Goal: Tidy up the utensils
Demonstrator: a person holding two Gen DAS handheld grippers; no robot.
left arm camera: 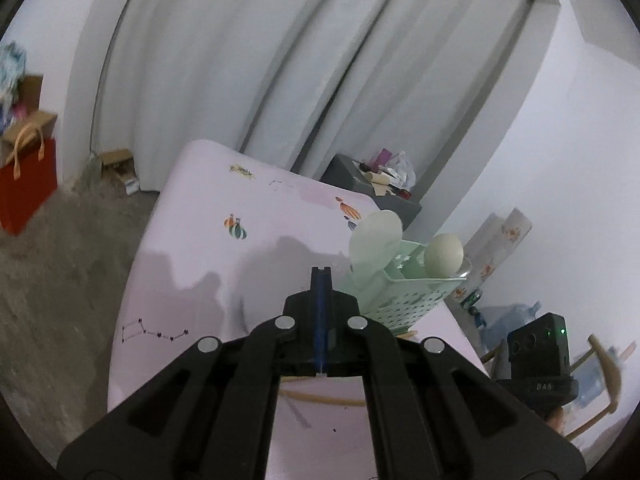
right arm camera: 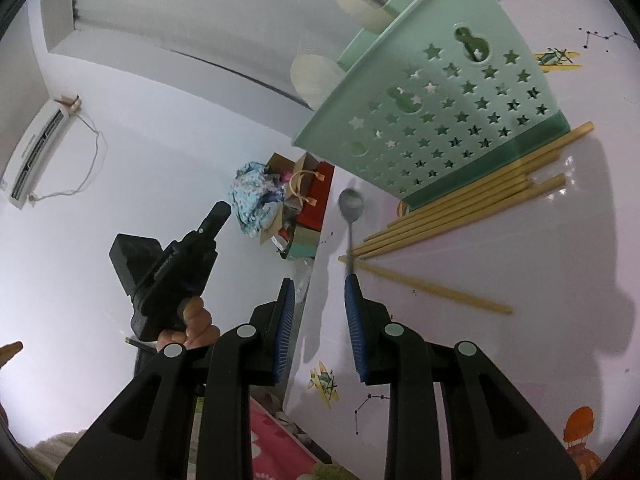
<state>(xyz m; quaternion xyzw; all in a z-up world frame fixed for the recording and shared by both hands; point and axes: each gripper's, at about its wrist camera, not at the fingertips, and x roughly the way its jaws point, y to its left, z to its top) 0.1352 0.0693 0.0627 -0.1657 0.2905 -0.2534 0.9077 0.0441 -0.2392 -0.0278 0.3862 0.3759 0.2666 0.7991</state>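
Well, the left gripper is pressed together on nothing, the green holder at its two o'clock. "DAS" reads on the right gripper's black base. The right gripper stands partly spread; a metal spoon lies at its twelve o'clock, chopsticks at one o'clock beside the star-punched holder.

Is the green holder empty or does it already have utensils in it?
Not empty. The holder has two pale spoon bowls sticking out of its top; the chopsticks lie outside, on the table beside it.
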